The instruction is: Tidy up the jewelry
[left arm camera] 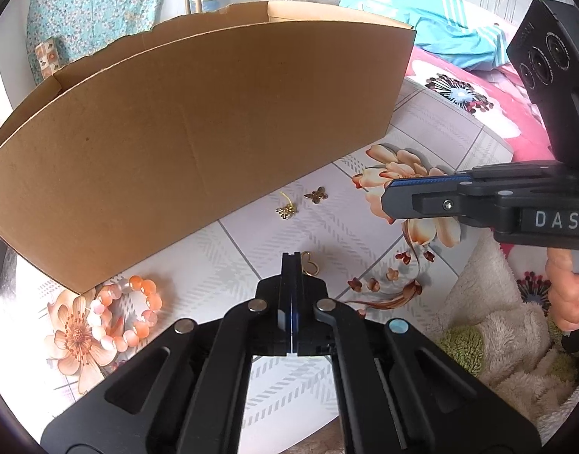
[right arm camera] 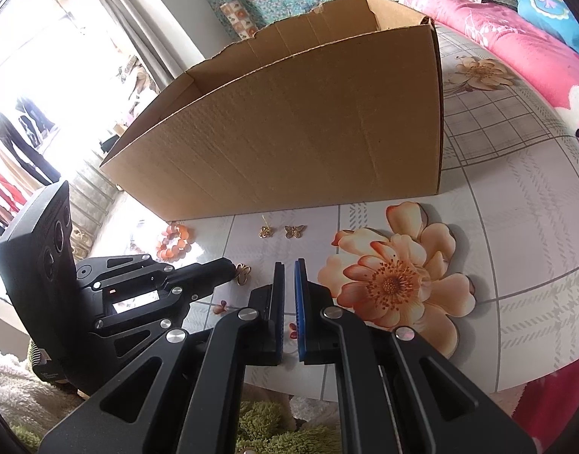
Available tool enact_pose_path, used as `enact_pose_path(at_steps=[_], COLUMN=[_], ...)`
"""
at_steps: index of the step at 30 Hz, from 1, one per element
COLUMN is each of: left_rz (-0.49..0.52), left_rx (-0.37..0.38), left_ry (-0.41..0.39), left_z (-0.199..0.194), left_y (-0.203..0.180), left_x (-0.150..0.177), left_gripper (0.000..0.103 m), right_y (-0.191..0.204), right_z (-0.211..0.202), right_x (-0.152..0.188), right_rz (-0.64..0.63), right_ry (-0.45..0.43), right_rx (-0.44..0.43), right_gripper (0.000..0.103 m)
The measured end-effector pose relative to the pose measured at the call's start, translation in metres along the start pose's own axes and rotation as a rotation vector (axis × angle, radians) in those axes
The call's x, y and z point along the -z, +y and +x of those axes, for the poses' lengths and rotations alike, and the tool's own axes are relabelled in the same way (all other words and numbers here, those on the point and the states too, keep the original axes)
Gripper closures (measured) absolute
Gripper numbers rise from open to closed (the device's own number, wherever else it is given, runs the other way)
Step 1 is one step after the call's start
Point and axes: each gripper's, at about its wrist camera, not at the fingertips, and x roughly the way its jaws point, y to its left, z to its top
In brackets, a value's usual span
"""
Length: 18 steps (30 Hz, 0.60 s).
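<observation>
**Now: Jewelry Lying Loose Before the Box**

A large open brown cardboard box (left arm camera: 198,125) is standing on a table covered in a white checked cloth with peach flower prints (left arm camera: 251,257), and it is filling most of both views.

The left gripper (left arm camera: 291,261) is pointing down at the cloth with its jaws pressed fully together. The right gripper (right arm camera: 289,265) is hovering beside it, its blue pads all but closed with only a slim gap between them, and it is holding nothing.

An orange and white bead bracelet (left arm camera: 126,314) is lying at the box's near left corner. A small gold butterfly charm (left arm camera: 316,195) and a gold flower earring (left arm camera: 287,210) are lying side by side just in front of the box wall. A gold butterfly-outline piece (left arm camera: 310,263) is lying right against the left gripper's tips; whether its edge is being pinched cannot be told.
</observation>
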Motion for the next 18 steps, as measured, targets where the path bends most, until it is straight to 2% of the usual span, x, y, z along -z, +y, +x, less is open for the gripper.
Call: enact_pose_path(at_steps=[9,14,16,18], left_rz=[0.007,0.019,0.026,0.034], left_rx=[0.022,0.027,0.026,0.02], left_ry=[-0.032,-0.046,-0.044,-0.04], left_z=[-0.01,-0.017,-0.017,-0.018], left_y=[0.004,0.003,0.003,0.002], left_x=[0.004,0.005,0.006,0.008], left_gripper=[0.103,0.093,0.091,0.087], right_y=[-0.002,-0.002,-0.002,-0.002], right_z=[-0.003,-0.001,-0.001,-0.001], right_x=[0.001,0.001,0.001,0.002], right_rz=[0.009,0.013,0.013,0.01], right_ry=[-0.006,-0.004,-0.002,-0.009], right_rx=[-0.006,-0.011,-0.01,-0.006], right_gripper=[0.097,0.096,0.078,0.073])
